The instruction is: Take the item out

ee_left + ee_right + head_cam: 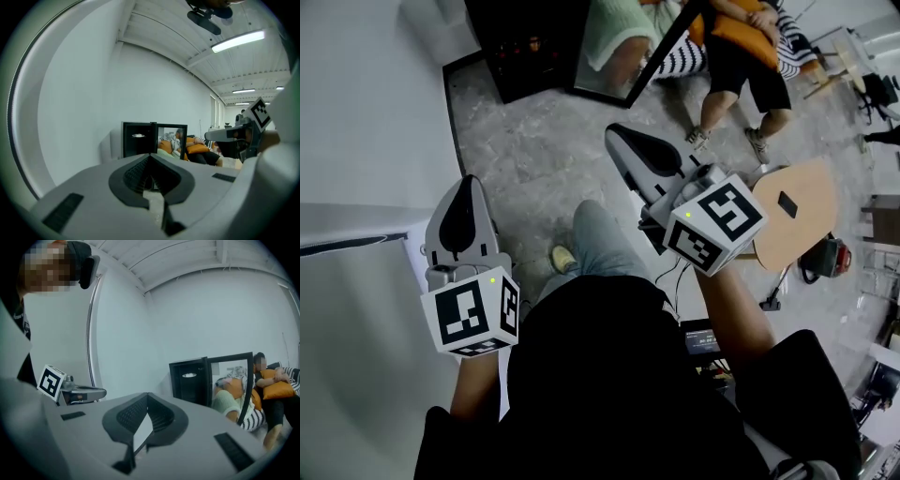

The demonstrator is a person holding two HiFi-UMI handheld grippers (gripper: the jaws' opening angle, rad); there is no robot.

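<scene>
Ok so, going left to right. The left gripper (pixel 467 192) was on the near side of the black cabinet (pixel 525 47), well short of it. Its jaws were pinched together with nothing between them, and the left gripper view made that pretty clear. The cabinet stood against the white wall with its glass door (pixel 628 47) swung open to the right.

From the gripper cameras I could make out one pale, flat thing (pixel 138 135) on a shelf up inside the cabinet. I figured that was the item, though it was too small to say what it really was. The right gripper (pixel 623 139) was also on the near side of the cabinet, out in front of the open door. It was clamped shut and empty too.

My read: the task hadn't really got going and this was just the approach. The next move needed one gripper brought up to the cabinet's opening and its jaws spread before reaching for the shelf, while keeping clear of that door.

Count: two grippers, one cabinet, one door, one item I could see. Beyond the door was a person sitting with an orange cushion (pixel 741 28), and right of the cabinet was one round wooden table (pixel 797 211).
</scene>
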